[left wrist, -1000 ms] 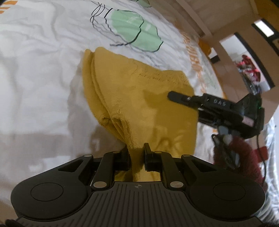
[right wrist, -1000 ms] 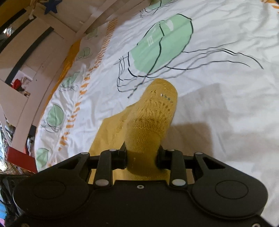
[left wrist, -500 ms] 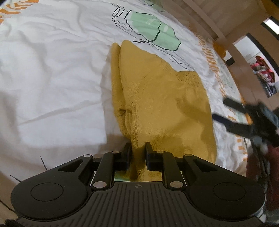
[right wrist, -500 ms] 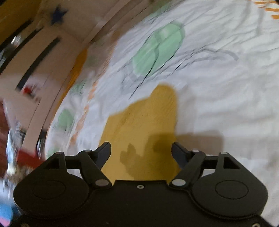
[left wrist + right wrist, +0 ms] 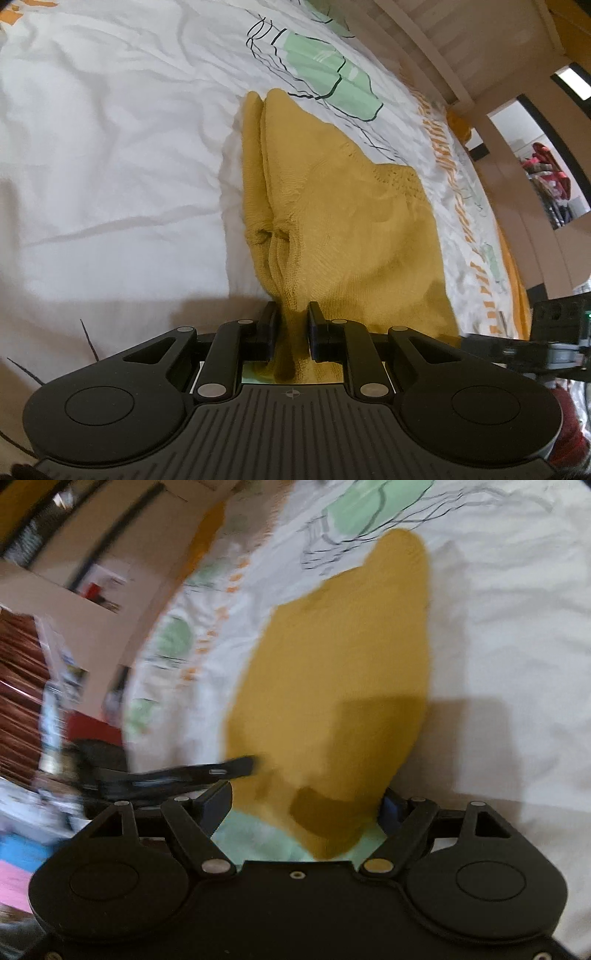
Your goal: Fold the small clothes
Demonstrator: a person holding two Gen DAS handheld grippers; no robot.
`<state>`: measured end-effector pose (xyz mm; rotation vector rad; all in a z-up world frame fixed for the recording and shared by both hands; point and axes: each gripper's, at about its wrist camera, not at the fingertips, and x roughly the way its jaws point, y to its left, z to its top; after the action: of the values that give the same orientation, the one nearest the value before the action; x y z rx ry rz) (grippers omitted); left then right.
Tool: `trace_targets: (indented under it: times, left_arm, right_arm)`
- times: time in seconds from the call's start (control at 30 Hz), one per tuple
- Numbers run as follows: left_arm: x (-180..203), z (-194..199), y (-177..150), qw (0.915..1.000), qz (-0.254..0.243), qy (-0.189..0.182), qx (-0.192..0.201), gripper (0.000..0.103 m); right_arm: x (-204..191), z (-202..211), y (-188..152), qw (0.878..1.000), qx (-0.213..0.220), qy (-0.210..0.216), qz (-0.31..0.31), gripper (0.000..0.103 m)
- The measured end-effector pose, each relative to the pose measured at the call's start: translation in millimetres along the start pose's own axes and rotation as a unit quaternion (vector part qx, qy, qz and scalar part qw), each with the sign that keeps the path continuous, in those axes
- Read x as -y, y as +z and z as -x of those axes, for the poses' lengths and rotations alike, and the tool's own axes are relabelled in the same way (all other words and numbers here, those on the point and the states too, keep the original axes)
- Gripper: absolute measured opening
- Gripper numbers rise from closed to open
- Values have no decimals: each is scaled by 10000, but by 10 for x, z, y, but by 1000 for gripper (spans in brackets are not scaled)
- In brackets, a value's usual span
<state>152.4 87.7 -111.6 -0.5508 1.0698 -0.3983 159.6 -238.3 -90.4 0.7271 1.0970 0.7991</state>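
Note:
A mustard-yellow knitted garment (image 5: 343, 229) lies folded on a white bedsheet (image 5: 110, 147) with green jellyfish prints. My left gripper (image 5: 291, 325) is shut on the garment's near edge, which bunches up between its fingers. My right gripper (image 5: 306, 805) is open and empty, hovering over the garment's (image 5: 332, 664) near end; this view is motion-blurred. The right gripper also shows at the lower right edge of the left wrist view (image 5: 535, 347). The left gripper's finger (image 5: 221, 770) shows at the left of the right wrist view.
The sheet (image 5: 498, 627) spreads wide around the garment, with an orange printed border (image 5: 476, 206) near the bed's edge. A wooden bed frame (image 5: 461, 44) runs along the far side. Clutter and red items (image 5: 92, 723) sit beyond the bed edge.
My right gripper has let go of the garment, opened, and pulled back toward the garment's near end. The folded part now lies flat. My left gripper has kept its hold.

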Motion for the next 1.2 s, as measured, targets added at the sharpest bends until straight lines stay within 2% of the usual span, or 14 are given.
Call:
trace_targets:
  times: [0.03, 0.1, 0.17, 0.27, 0.37, 0.47, 0.53, 0.6, 0.67, 0.73, 0.93, 1.2]
  left_arm:
    - [-12, 20, -10, 10000, -14, -6, 12, 17]
    - [-1, 38, -19, 10000, -50, -6, 28, 18]
    - [16, 61, -23, 9999, -91, 19, 42, 19]
    - [67, 121, -32, 9996, -199, 99, 144, 20]
    - [144, 208, -41, 9983, -360, 300, 333, 20]
    - [304, 323, -36, 9929, -750, 617, 691, 20]
    - [440, 390, -9, 9861, -1087, 811, 961, 24]
    - [581, 435, 40, 9774, -1406, 973, 1245, 29]
    - [706, 417, 120, 9692, -1662, 1131, 1419, 39]
    - [776, 353, 203, 9648, -1791, 1246, 1466, 42]
    - [887, 1, 475, 9553, -2006, 1669, 1389, 42]
    - [628, -425, 783, 9536, -1788, 2147, 1120, 42]
  right_arm:
    - [-16, 39, -25, 9992, 15, 384, -143, 82]
    - [-76, 121, -67, 9962, 96, 835, -220, 82]
    - [-141, 200, -91, 9950, 225, 958, -186, 82]
    - [-214, 318, -81, 9952, 490, 841, -45, 82]
    - [-299, 352, -42, 9960, 811, 182, 334, 82]
    - [-378, 299, -3, 9898, 1084, -610, 700, 82]
    - [-462, 243, 19, 9783, 1309, -1240, 1017, 83]
    - [-531, 157, 70, 9609, 1557, -1862, 1334, 88]
    - [-538, 97, 137, 9460, 1709, -2305, 1512, 96]
    - [-529, 9, 238, 9327, 1831, -2673, 1585, 98]
    - [-372, -248, 571, 9086, 1884, -3335, 1665, 98]
    - [0, -380, 872, 8900, 1824, -3883, 1546, 98]
